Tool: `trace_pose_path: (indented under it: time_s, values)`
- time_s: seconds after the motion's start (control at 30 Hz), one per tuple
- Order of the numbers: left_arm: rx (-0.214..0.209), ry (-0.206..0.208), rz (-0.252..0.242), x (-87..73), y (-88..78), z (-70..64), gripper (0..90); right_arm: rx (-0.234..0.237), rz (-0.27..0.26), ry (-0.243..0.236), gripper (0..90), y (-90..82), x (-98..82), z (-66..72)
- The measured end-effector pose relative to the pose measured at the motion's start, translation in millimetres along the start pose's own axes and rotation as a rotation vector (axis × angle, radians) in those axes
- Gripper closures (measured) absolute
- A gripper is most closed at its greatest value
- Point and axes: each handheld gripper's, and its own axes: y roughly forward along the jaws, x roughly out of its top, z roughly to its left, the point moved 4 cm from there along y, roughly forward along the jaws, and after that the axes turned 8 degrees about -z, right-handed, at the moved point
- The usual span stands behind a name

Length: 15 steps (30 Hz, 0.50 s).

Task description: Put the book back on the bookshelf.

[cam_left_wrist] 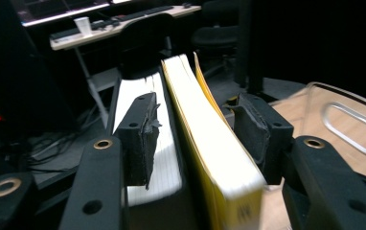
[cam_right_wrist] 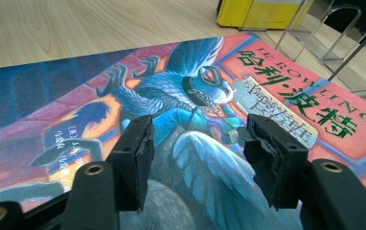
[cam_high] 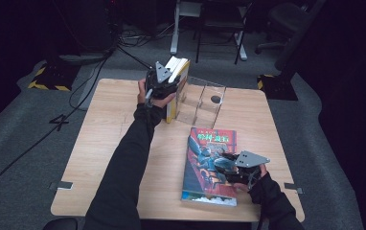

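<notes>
From above, the left tongs (cam_high: 164, 82) reach far across the wooden table (cam_high: 99, 158) to the upright yellow book (cam_high: 177, 88) beside a clear rack (cam_high: 205, 103); the right tongs (cam_high: 241, 165) rest over the flat picture book (cam_high: 210, 165).

In the left gripper view, the tongs straddle the yellow book (cam_left_wrist: 210, 143), spread, pads clear of it.

In the right gripper view, the tongs (cam_right_wrist: 198, 148) hover spread above the cover (cam_right_wrist: 195, 96).

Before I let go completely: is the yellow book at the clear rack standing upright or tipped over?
Upright. The yellow book stands on its edge against the clear rack, page edges up, between the left gripper's open jaws, pads off it.
</notes>
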Motion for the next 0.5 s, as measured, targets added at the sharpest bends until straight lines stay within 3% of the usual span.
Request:
trace_pose_path:
  time_s: [0.1,0.23,0.33,0.5]
  values:
    - [-0.035,-0.014,0.002,-5.4,-11.3,0.2,48.3,0.0,0.003,0.01,44.2,-1.1,-0.8,-0.8]
    - [-0.072,-0.03,-0.031,-7.2,-27.4,-0.6,44.8,-0.004,0.002,0.02,44.2,-3.9,-1.7,-2.4]
    - [-0.092,0.001,-0.042,-6.6,-41.7,-0.8,45.4,-0.005,0.003,0.027,44.2,-5.7,-3.2,-2.9]
    - [-0.116,-0.02,-0.028,-14.6,-53.4,1.1,46.8,-0.007,0.013,0.031,44.1,-5.1,-4.9,-3.3]
